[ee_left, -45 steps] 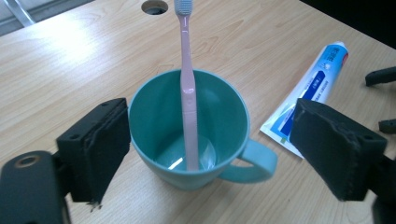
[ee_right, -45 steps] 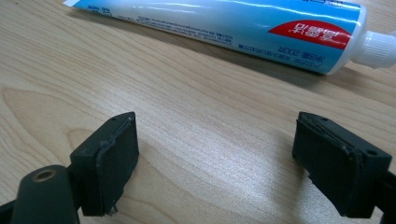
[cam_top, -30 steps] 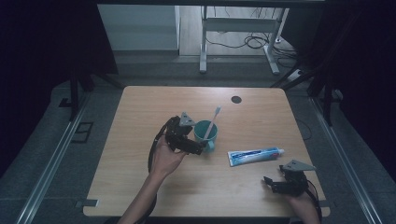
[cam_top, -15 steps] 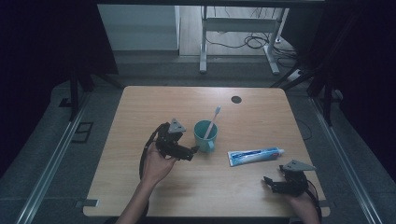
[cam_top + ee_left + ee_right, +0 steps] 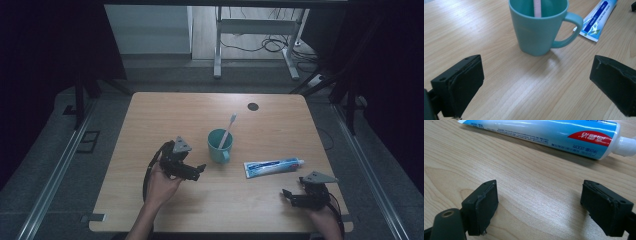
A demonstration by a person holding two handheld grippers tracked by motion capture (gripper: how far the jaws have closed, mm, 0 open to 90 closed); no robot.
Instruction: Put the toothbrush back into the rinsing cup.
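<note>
Backing away from the teal mug (image 5: 220,145), the left gripper (image 5: 199,170) is now sitting just beside it, jaws spread wide and empty. What looks like a toothbrush (image 5: 227,131) is leaning inside. Near the toothpaste tube (image 5: 274,166), the right gripper (image 5: 288,195) is resting wide open, gripping nothing.

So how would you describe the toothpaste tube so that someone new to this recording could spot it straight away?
Start at the light wooden table and find the teal handled mug near its middle, with a toothbrush standing in it. Just right of the mug, toward the person's right gripper, lies the blue-and-white plastic toothpaste tube. It alone lies flat, long, with a white cap.
</note>
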